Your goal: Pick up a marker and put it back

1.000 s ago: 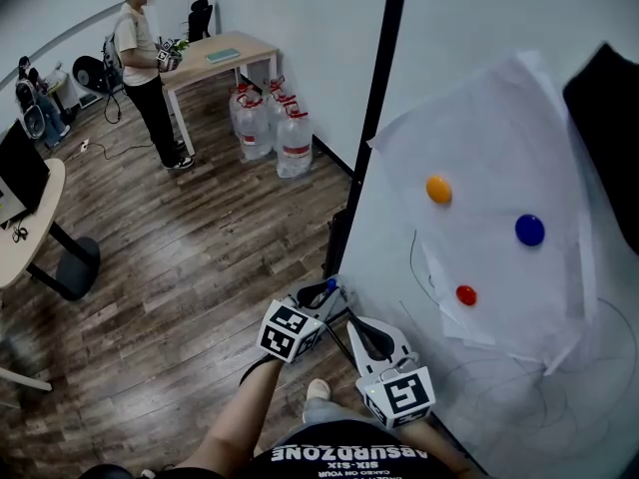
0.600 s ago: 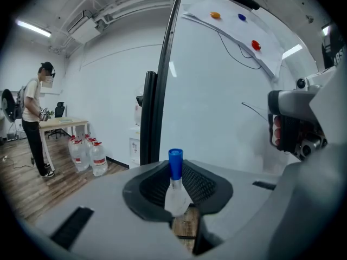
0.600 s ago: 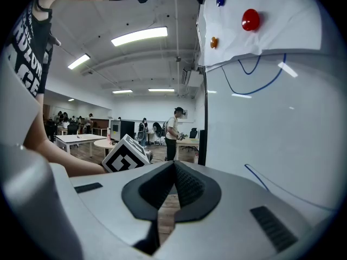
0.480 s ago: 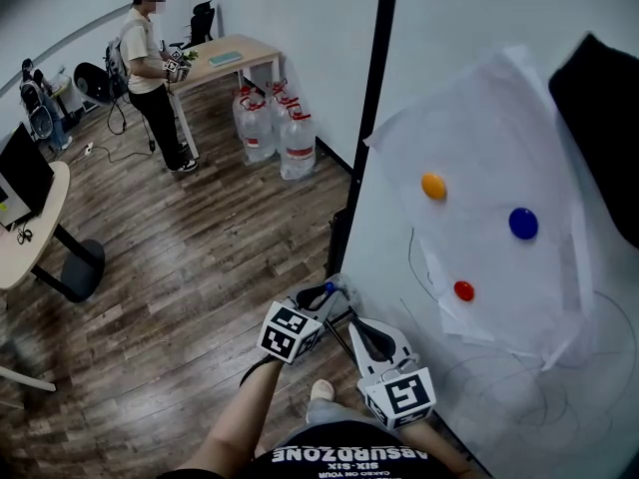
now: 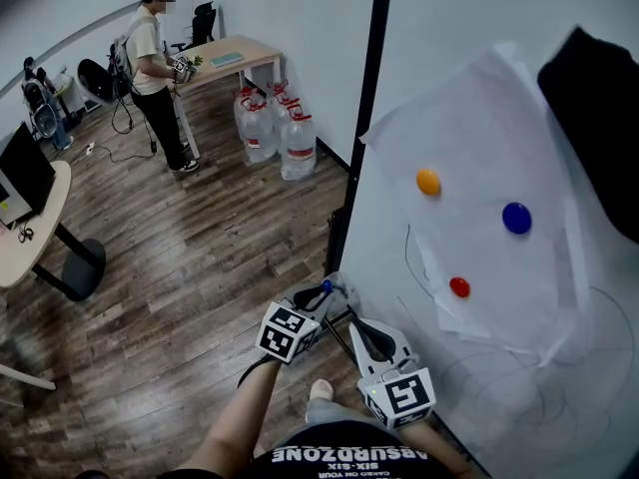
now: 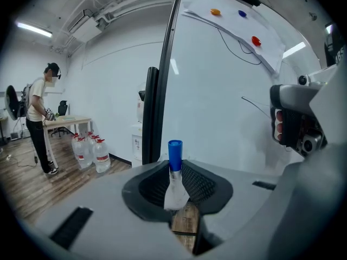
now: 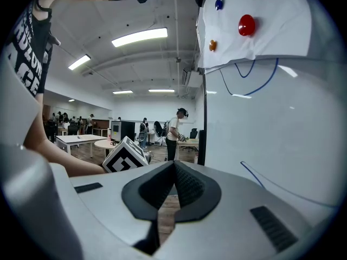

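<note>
Only the marker's [image 6: 174,155] blue cap and a pale stretch of barrel show; the rest is buried between the left gripper's [image 6: 175,172] pads. A black thing [image 5: 599,108] at the whiteboard's [image 5: 469,28] top right is cut off by the head view's edge.

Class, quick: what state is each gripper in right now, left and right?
Left gripper: closed on a blue-capped marker.
Right gripper: closed, holding nothing.

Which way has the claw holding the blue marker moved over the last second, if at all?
No. The left claw still holds the blue marker at the same spot beside the foot of the whiteboard's black frame.
</note>
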A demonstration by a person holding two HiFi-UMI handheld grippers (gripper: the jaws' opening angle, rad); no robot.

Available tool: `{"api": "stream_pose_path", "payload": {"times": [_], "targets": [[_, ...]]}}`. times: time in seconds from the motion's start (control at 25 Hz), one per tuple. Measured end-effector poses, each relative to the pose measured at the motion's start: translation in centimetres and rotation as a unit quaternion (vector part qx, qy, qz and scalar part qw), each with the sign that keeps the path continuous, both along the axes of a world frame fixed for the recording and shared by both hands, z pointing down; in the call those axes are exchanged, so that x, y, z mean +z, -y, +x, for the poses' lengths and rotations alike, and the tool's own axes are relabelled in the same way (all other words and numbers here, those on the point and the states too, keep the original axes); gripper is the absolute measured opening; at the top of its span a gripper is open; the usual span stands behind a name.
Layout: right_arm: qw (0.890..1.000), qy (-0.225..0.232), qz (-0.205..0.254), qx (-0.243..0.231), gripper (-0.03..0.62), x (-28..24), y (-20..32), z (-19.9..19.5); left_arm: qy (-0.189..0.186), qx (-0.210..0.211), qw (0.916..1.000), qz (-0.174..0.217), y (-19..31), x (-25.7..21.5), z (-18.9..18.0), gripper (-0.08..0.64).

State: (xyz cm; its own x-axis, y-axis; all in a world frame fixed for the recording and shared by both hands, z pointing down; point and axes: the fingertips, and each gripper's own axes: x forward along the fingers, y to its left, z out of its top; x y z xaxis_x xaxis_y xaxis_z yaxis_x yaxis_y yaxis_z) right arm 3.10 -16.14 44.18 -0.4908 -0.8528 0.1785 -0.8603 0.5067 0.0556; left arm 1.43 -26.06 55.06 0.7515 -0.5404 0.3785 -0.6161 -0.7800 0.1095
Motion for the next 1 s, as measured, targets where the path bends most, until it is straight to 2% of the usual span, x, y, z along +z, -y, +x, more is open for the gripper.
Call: {"api": "stream_pose_path", "payload": {"times": [0.24, 0.52, 1.0], "targets": [[1.000, 0.002, 0.000, -0.005, -0.002, 0.0, -0.4, -0.2, -0.017, -0.011, 0.9998, 0.003, 0.0, -0.3, -0.4, 0.098], [1.000, 0.006, 0.005, -0.004, -0.002, -0.4, -0.8, -0.1, -0.019, -0.032, 0.9993, 0.006, -0.2, -0.6, -1.4, 0.114], [1.000, 0.018, 0.016, -0.006, -0.002, -1.4, -1.7, 0.0, -0.071, -0.050, 0.9943, 0.062, -3.3, -7.9, -2.4, 0.112]]}}
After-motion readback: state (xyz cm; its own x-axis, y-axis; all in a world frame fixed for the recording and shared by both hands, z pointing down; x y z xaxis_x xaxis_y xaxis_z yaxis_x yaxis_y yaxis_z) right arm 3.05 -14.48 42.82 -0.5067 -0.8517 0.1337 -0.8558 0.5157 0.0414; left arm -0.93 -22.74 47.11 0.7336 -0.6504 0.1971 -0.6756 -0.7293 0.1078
